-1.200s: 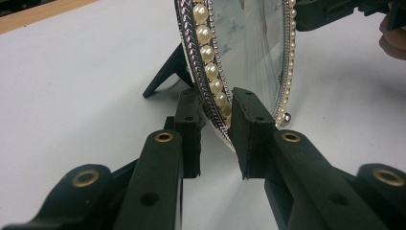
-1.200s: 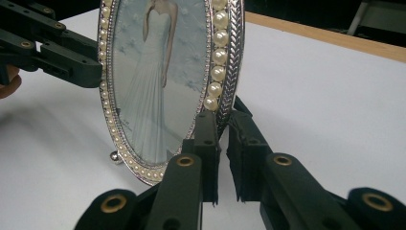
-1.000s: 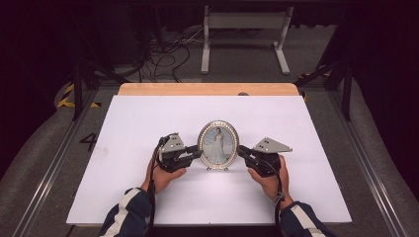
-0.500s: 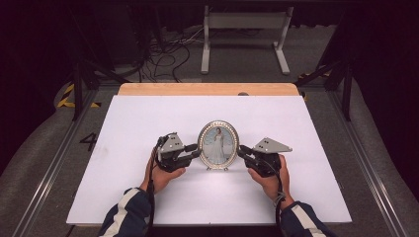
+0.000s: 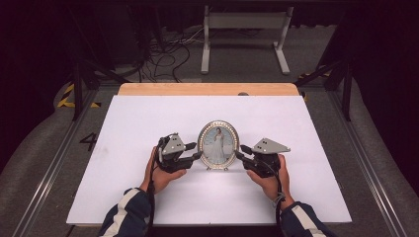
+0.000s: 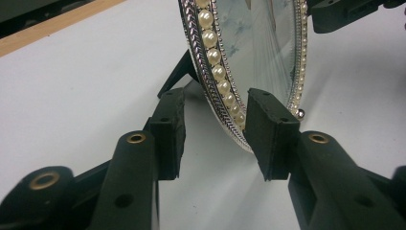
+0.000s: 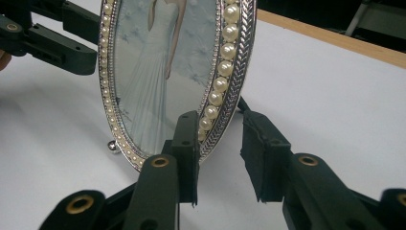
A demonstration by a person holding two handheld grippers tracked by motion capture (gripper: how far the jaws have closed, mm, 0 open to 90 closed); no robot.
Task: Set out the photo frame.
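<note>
An oval picture frame (image 5: 218,144) with a silver, pearl-studded rim stands upright on the white tabletop (image 5: 148,123), propped on its back leg. It holds a photo of a figure in a long pale dress. My left gripper (image 5: 197,152) sits at the frame's left edge. In the left gripper view the gripper (image 6: 215,129) is open, and the frame's rim (image 6: 218,72) stands between its jaws, close to the right pad (image 6: 268,132). My right gripper (image 5: 238,152) sits at the right edge. It (image 7: 220,143) is open astride the rim (image 7: 225,72), with one jaw in front and one behind.
A wooden strip (image 5: 207,89) runs along the table's far edge. Beyond it are a white metal stand (image 5: 244,22) and loose cables (image 5: 168,49) on the floor. Bare white surface lies all around the frame.
</note>
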